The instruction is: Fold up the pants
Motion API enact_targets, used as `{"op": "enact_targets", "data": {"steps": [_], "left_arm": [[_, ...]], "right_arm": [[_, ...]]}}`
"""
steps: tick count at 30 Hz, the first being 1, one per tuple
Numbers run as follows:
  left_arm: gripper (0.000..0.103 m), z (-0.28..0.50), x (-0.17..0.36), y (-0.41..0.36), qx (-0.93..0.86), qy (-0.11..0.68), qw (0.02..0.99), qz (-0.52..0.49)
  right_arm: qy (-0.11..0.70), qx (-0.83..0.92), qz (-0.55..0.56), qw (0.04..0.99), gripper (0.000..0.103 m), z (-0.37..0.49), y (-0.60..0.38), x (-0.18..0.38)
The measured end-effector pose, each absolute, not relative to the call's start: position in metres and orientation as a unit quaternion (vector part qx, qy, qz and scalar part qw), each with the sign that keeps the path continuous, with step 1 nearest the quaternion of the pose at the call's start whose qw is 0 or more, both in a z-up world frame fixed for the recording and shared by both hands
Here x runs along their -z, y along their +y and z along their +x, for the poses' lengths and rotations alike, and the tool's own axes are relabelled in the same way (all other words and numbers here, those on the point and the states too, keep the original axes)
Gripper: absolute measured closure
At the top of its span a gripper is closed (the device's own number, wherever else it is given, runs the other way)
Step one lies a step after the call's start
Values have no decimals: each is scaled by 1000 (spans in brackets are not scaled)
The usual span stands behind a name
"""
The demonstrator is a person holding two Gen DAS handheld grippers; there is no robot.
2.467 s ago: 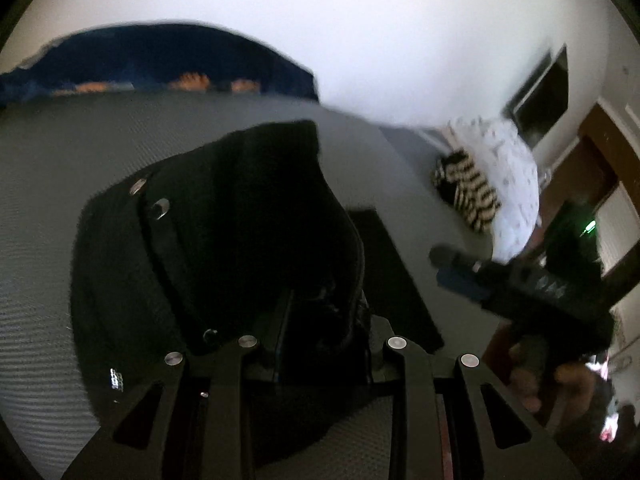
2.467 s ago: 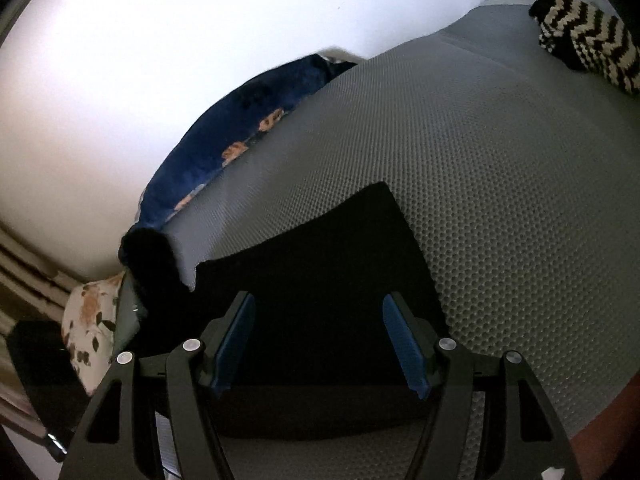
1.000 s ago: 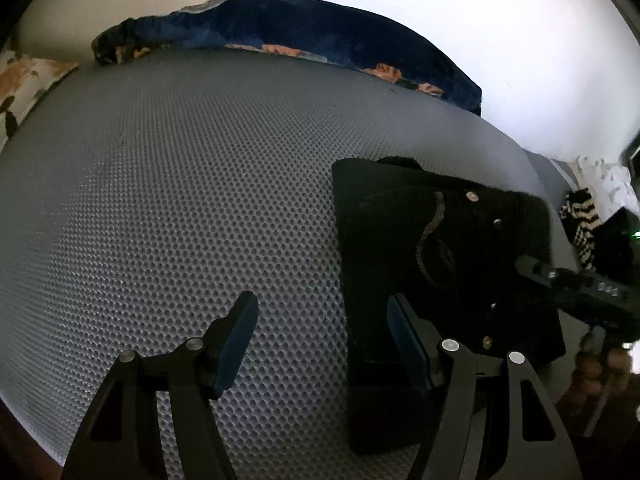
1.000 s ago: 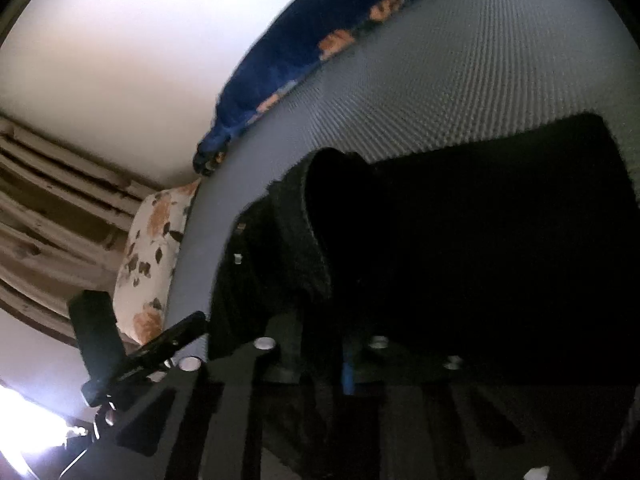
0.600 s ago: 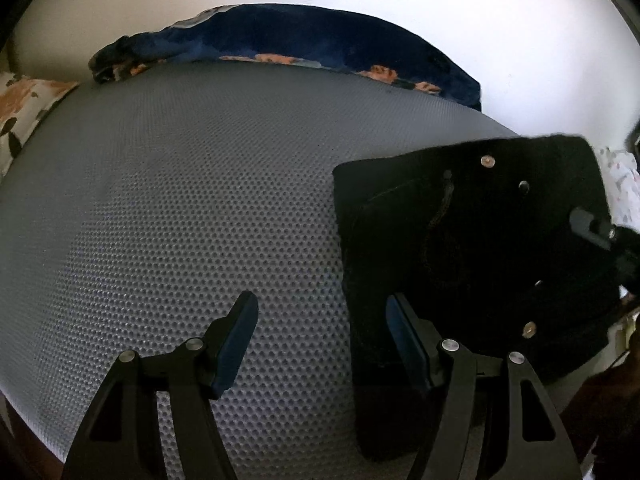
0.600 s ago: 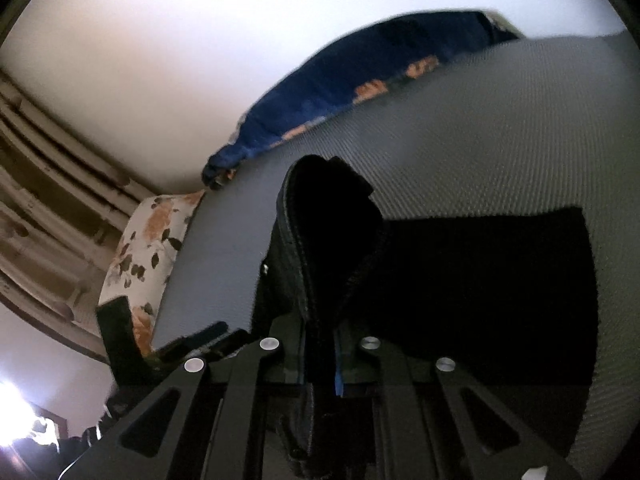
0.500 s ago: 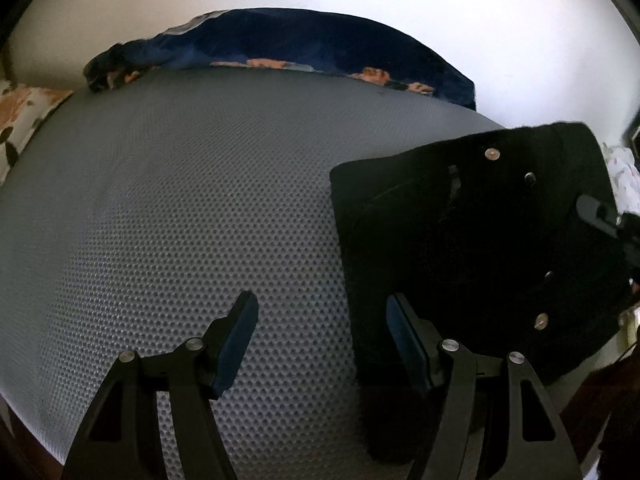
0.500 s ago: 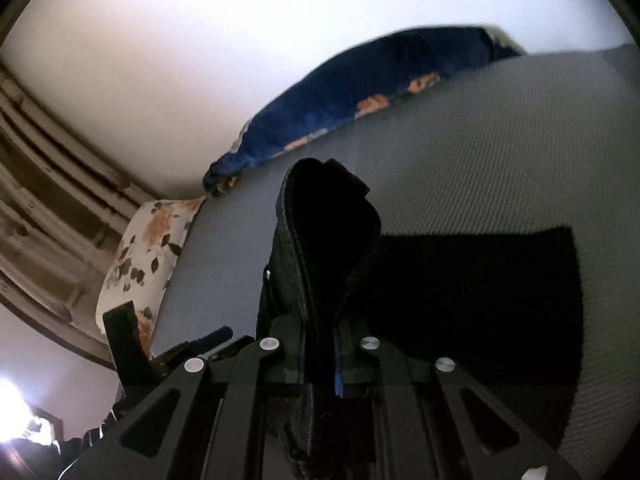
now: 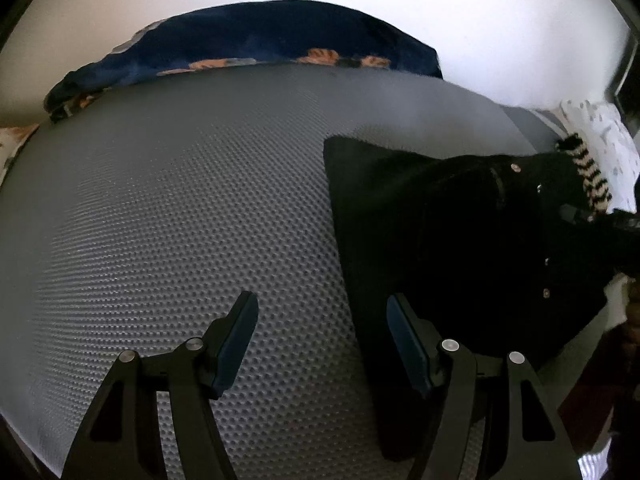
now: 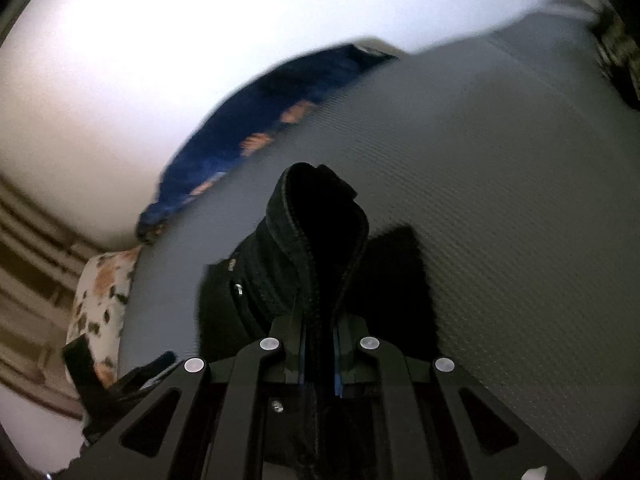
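Your bed (image 9: 168,208) is the work surface here: its grey dimpled cover gives a broad, flat place for a fold to land, and most of it lies bare on the left side of the left view. A blue blanket (image 9: 248,36) is bunched along the far edge by the wall, well clear of the work.

The pants (image 9: 440,240) lie on the right part of the bed as a dark, already doubled slab. One end is lifted off the cover, and that seems to be the flap you mean to carry across for the next fold.

Your right tongs (image 10: 320,364) are clamped together on that raised edge of the pants (image 10: 316,232). The cloth stands up in a hump above them, which keeps the layers stacked while you travel.

Your left tongs (image 9: 320,340) stand apart and hold nothing. They hover over bare cover just beside the near corner, likely so you can pin or catch that edge.
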State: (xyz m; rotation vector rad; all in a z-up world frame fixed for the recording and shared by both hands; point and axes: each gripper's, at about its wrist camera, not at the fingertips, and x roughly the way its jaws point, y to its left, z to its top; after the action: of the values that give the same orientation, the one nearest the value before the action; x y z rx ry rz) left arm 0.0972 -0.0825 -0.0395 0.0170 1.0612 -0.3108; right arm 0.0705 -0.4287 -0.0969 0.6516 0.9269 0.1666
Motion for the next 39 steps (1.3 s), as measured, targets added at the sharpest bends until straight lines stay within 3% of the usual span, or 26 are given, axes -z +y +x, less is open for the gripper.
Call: {"op": "enact_targets", "data": {"steps": [5, 8, 10, 18, 24, 39], "left_arm": [[36, 98, 46, -96, 153, 507, 848, 22], [36, 98, 51, -102, 155, 511, 845, 30], [36, 97, 54, -104, 156, 513, 844, 32], [35, 86, 59, -104, 168, 519, 838, 26], [36, 73, 61, -110, 183, 516, 836, 43], [34, 72, 65, -114, 183, 502, 843, 62]], "right_arm": [[455, -56, 308, 834, 94, 73, -434, 122], [464, -49, 307, 830, 86, 75, -434, 123], [469, -42, 308, 827, 74, 70, -437, 122], [473, -45, 315, 822, 68, 24, -436, 124], [467, -34, 275, 840, 79, 3, -423, 112], [473, -29, 321, 820, 72, 6, -430, 134]]}}
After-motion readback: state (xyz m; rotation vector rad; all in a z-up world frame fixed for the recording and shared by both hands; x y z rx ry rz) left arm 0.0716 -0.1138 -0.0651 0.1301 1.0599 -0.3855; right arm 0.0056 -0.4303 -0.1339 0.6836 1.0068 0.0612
